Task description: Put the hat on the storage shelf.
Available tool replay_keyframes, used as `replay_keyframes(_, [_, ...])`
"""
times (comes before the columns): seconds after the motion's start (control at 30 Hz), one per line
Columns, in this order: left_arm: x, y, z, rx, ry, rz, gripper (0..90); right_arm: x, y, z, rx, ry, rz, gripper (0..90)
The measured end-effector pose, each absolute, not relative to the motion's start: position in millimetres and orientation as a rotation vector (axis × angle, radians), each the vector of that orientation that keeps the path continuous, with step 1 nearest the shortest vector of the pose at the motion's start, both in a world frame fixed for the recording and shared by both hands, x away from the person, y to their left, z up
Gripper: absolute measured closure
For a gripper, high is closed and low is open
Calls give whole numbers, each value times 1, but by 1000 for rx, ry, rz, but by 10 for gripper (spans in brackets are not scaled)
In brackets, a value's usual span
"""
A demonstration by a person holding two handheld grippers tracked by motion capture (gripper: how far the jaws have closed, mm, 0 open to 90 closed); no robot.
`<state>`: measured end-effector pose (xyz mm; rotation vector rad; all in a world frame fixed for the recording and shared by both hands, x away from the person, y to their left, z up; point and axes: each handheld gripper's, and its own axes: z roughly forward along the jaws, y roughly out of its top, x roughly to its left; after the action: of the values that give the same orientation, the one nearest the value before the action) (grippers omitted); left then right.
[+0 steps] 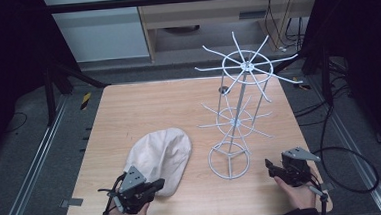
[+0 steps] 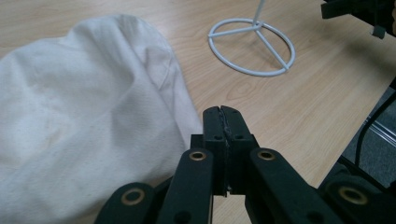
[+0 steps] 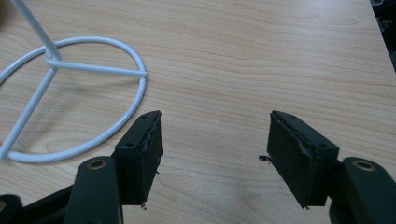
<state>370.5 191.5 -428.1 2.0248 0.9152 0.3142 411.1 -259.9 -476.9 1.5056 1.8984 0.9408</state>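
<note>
left gripper (image 1: 155,184) closed — beside cloth (image 1: 159,154) | rack (image 1: 230,159) nearby

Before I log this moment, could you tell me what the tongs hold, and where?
Nothing: the left tongs are shut empty beside the cloth cap; the right tongs are open.

High cam sits above the person's side, looks fwd and down over the whole table (image 1: 128,106); forearms enter at bottom edge. Left gripper cam rides low, close to the tabletop, looks along its own jaws, angled across toward the wire stand (image 2: 252,46), w/ the white cloth (image 2: 84,116) beside them. Right gripper cam also low and close, faces the same stand's ring base (image 3: 70,116) from the other side. All three views share that base ring and surrounding wood.
</note>
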Motion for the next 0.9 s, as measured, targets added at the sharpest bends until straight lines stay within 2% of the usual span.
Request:
replay_keyframes(0.33, [373, 184, -443, 2107, 923, 295, 893, 412, -261, -478, 1510, 1907, 937, 354])
replay_keyframes(0.9, [376, 224, -444, 2093, 1039, 334, 894, 412, -261, -479, 1513, 1914, 931, 350])
